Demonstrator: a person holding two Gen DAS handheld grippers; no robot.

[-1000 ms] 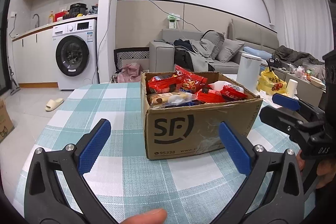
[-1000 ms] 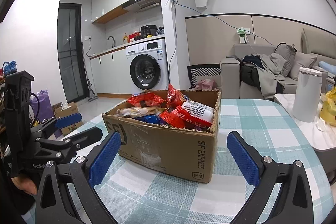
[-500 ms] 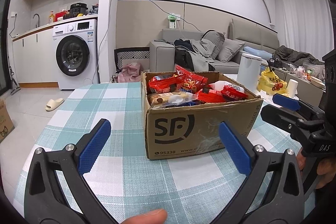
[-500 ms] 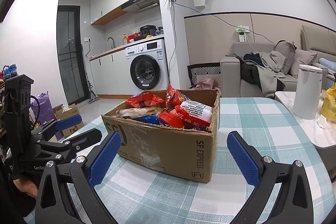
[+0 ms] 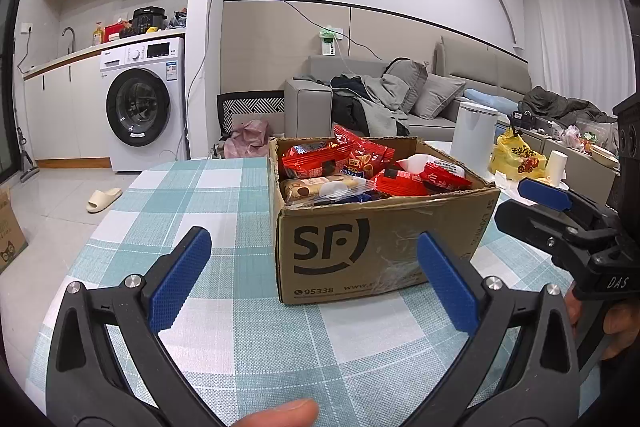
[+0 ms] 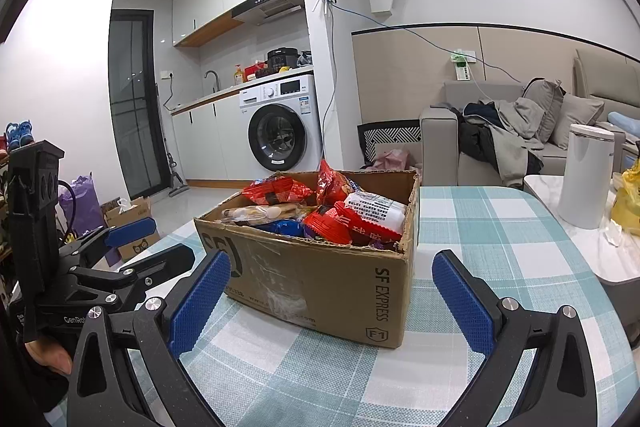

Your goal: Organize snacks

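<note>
A brown SF cardboard box stands open on the checked tablecloth, also in the right wrist view. It holds several snack packs: red packets, a biscuit pack and a white packet. My left gripper is open and empty, just in front of the box's left front face. My right gripper is open and empty, in front of the box's right corner. Each gripper shows in the other's view, the right and the left.
The table with the teal checked cloth carries only the box. A white bin and a yellow bag stand to the right on a white side table. A sofa, a washing machine and floor lie beyond.
Both grippers stay open and nearly still. The views shift only slightly.
</note>
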